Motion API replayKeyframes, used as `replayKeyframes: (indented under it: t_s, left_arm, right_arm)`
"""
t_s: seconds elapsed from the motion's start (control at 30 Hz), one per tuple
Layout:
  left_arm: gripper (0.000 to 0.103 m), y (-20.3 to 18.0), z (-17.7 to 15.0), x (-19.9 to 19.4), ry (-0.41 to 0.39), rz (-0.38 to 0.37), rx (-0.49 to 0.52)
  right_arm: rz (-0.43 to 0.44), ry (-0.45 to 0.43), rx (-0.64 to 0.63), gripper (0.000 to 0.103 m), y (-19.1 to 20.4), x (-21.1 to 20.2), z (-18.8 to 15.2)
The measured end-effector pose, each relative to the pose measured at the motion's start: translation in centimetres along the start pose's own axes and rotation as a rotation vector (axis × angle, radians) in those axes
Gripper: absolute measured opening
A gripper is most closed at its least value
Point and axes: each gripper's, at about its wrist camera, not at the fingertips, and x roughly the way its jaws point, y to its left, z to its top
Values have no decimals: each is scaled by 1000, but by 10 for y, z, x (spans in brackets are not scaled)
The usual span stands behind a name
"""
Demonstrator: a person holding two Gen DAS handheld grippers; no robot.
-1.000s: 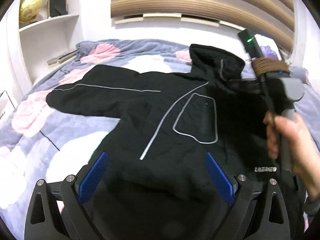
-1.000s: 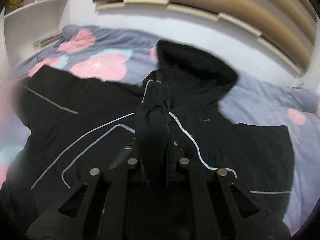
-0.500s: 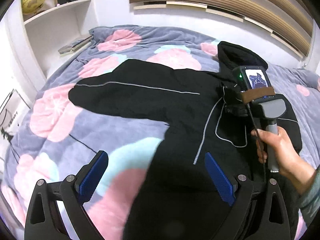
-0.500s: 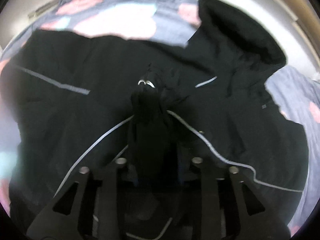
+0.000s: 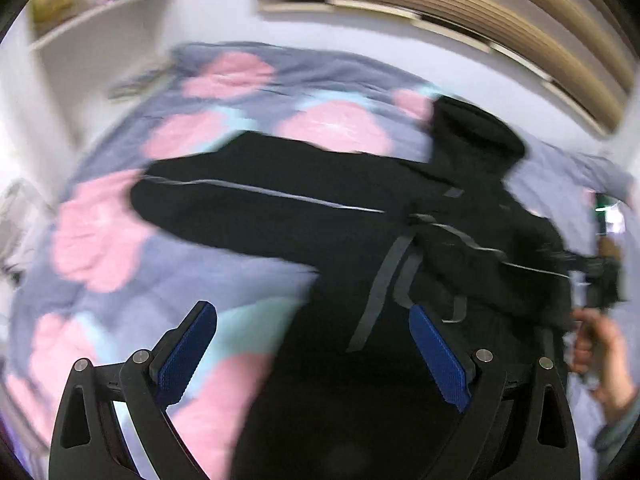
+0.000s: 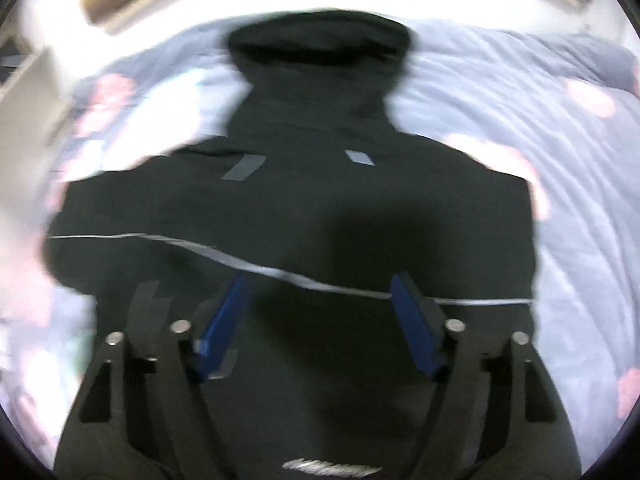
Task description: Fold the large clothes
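A black hooded jacket with thin grey piping lies flat on the bed, hood toward the headboard. One sleeve stretches out to the left. The other sleeve lies folded across the body. My left gripper is open and empty above the jacket's left lower edge. My right gripper is open and empty above the jacket's middle, with a grey line of piping between its blue pads. In the left wrist view the right gripper shows at the right edge, held by a hand.
The bed cover is grey-blue with pink and light blue patches. A white shelf unit stands at the far left. A wall with wooden slats runs behind the bed. Both views are motion-blurred.
My right gripper has let go of the sleeve fabric it held and opened; the sleeve now lies across the jacket's body. It has drawn back to the right. My left gripper stays open.
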Motion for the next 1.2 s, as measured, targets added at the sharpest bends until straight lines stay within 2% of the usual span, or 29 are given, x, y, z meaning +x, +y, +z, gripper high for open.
replayKeyframes:
  t_s: [0.07, 0.1, 0.17, 0.23, 0.27, 0.4, 0.5, 0.6, 0.63, 0.67, 0.7, 0.77, 0.87, 0.93, 1.03, 1.1, 1.13, 1.2]
  left_arm:
    - [97, -23, 14, 14, -14, -16, 74]
    - [97, -34, 20, 23, -20, -34, 105]
    - [97, -53, 35, 52, -8, -84, 133]
    - [97, -63, 49, 81, 24, -175, 116]
    - [97, -69, 59, 103, 50, -239, 100]
    - [93, -84, 79, 167, 132, -358, 80]
    - [87, -93, 85, 209, 208, -338, 66]
    - [80, -96, 82, 237, 274, -350, 45]
    - [69, -96, 80, 243, 290, -361, 41]
    - [38, -98, 79, 250, 322, -380, 34]
    - [23, -99, 80, 255, 333, -382, 30]
    - [19, -100, 85, 245, 293, -365, 27]
    - [16, -92, 96, 210, 188, -409, -1]
    - [16, -82, 102, 195, 129, -387, -11]
    - [18, -71, 101, 215, 174, -351, -16]
    - [21, -73, 86, 252, 271, -256, 17]
    - [29, -76, 80, 265, 287, -201, 44]
    - [31, -76, 70, 274, 273, -186, 44]
  right_arm:
    - [19, 69, 42, 62, -10, 34, -2]
    - [11, 114, 39, 62, -8, 58, -6]
    - [-23, 151, 4, 64, -2, 86, -11]
    - [-43, 155, -14, 65, 4, 91, -8]
    - [-19, 157, -14, 64, 5, 86, -5]
    - [85, 108, 8, 64, 2, 55, 0]
    - [97, 73, 1, 64, -1, 36, -5]
    - [71, 70, -20, 63, -7, 33, -10]
    - [60, 72, -28, 63, -8, 33, -11]
    - [51, 74, -32, 63, -10, 34, -12]
    - [38, 80, -30, 63, -13, 37, -13]
    - [23, 83, -12, 63, -19, 36, -15]
    - [10, 56, 36, 63, -36, 26, -11]
    - [2, 47, 59, 64, -43, 24, -9]
    - [1, 77, 77, 64, -49, 39, -6]
    - [-19, 105, 72, 64, -49, 52, -8]
    - [-42, 137, 65, 64, -48, 66, -10]
    - [-69, 154, 48, 65, -44, 79, -11]
